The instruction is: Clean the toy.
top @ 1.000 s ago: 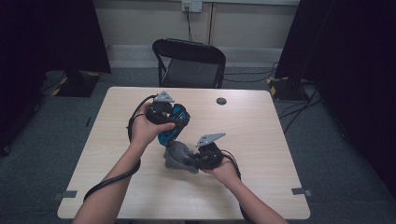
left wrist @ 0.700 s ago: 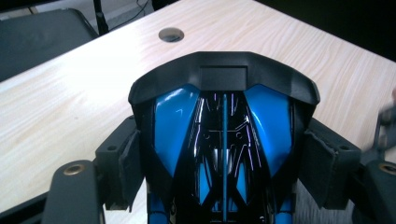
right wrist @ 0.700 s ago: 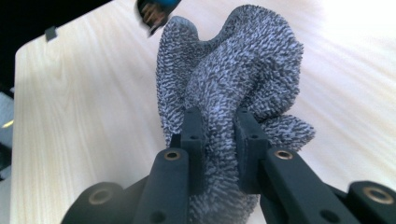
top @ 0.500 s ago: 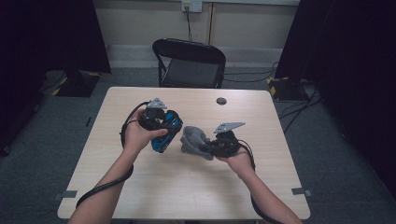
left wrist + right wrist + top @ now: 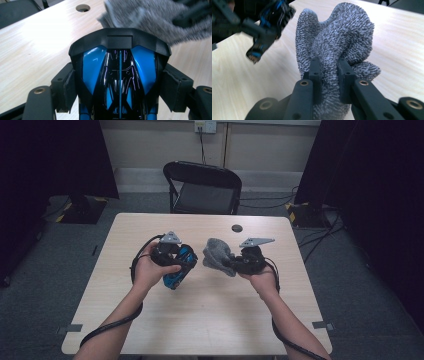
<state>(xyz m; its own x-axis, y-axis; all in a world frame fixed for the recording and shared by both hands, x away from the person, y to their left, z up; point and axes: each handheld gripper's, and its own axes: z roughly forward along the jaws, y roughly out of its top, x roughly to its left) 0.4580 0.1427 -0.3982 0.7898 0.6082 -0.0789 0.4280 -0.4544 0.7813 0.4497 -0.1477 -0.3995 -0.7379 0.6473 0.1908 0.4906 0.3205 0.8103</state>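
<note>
I see two hands over a light wooden table point(image 5: 210, 315), each holding a black two-jaw gripper. My left gripper point(image 5: 176, 269) has its jaws spread wide around a blue and black toy car point(image 5: 119, 82), the pads pressed against the car's two sides; the car is held just above the table, left of centre. My right gripper point(image 5: 329, 75) has its jaws pressed nearly together, pinching a fold of a fuzzy grey cloth point(image 5: 337, 37), which bunches up above the jaws and hangs clear of the tabletop. Car and cloth sit near each other without touching. A small round hole point(image 5: 237, 228) marks the table's far edge, and a dark folding chair point(image 5: 204, 187) stands beyond it.
</note>
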